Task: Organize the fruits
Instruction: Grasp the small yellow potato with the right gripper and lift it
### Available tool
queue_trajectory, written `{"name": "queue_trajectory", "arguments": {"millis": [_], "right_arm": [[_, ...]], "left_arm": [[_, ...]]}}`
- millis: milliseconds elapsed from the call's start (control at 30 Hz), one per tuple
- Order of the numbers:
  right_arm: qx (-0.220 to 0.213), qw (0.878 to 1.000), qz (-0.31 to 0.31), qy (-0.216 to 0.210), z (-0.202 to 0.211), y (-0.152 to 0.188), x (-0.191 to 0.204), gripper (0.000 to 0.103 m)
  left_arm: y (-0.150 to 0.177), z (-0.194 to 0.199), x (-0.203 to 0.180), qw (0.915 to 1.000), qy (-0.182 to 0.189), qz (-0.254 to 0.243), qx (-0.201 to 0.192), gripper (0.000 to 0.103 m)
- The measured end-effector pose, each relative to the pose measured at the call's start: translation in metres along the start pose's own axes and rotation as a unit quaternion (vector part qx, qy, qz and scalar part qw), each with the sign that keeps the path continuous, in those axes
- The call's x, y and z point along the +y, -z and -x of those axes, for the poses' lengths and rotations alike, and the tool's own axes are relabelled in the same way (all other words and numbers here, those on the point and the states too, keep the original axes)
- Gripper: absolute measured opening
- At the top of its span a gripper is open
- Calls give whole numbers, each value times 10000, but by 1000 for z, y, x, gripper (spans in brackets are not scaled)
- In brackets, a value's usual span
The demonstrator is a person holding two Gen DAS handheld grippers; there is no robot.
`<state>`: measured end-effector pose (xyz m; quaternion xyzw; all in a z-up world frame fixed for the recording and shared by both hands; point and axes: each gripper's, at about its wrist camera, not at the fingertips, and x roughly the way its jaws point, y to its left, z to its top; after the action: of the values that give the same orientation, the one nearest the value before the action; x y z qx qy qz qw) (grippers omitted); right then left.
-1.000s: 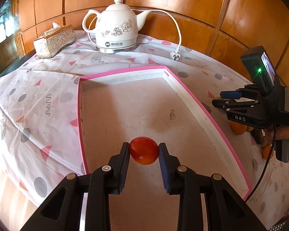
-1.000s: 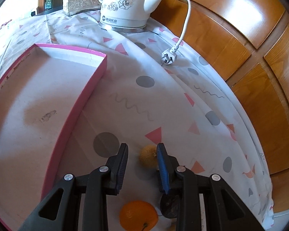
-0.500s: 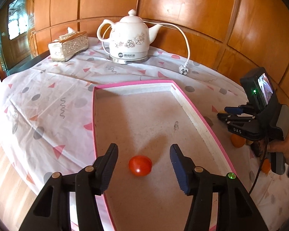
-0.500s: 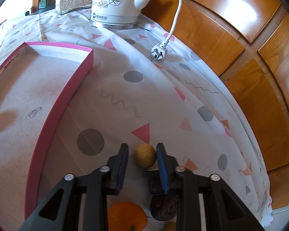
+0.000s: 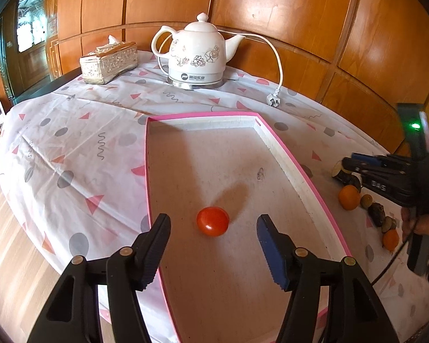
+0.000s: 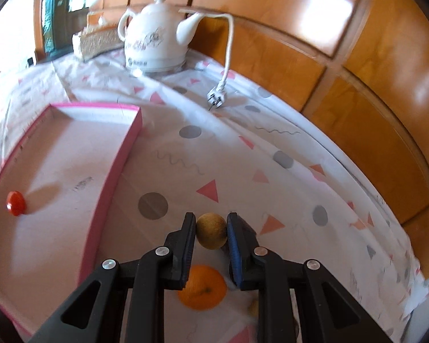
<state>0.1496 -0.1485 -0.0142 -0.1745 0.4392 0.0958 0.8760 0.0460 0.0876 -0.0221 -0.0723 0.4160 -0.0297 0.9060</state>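
A red tomato (image 5: 213, 223) lies on the floor of the pink-edged tray (image 5: 286, 154). My left gripper (image 5: 213, 217) hovers just behind it; its jaws are opening and neither pad touches the tomato. My right gripper (image 6: 211, 219) is shut on a small round brown fruit (image 6: 211, 231), held above the patterned cloth to the right of the tray. Under it lies an orange (image 6: 203, 287). In the left wrist view the right gripper (image 5: 349, 163) and the hand holding it hang over a cluster of oranges (image 5: 349, 197) and dark pieces (image 5: 377, 213).
A white kettle (image 5: 197, 57) stands at the back with its cord and plug (image 5: 273, 100) lying on the cloth. A tissue box (image 5: 108, 63) sits at the back left. Wooden wall panels close off the far side. The table edge drops away on the left.
My left jaws spread and let go of the tomato, which now rests in the tray, and the gripper drew back. My right jaws closed on the brown fruit and lifted it.
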Motion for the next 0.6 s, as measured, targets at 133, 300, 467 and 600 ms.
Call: {"name": "queue_trajectory", "arguments": {"millis": [133,300,467,600], "right_arm": [[-208,9989,-420,-16,22,11,-8,22],[-403,9953,-881,-94,50,38,-16,22],[-334,9898,-1354,-301,64,69,-20,22],[-227,9838,-1689,-556,69,92,-16,22]], "left_arm": [[1,6,0,9999,-37,93,-76,74],[2,14,-4,9998,-61,58,-159,77],[5,20,-10,9998,-56,18,-211,80],[7,22,-14,9998,-34,3,-200,82]]}}
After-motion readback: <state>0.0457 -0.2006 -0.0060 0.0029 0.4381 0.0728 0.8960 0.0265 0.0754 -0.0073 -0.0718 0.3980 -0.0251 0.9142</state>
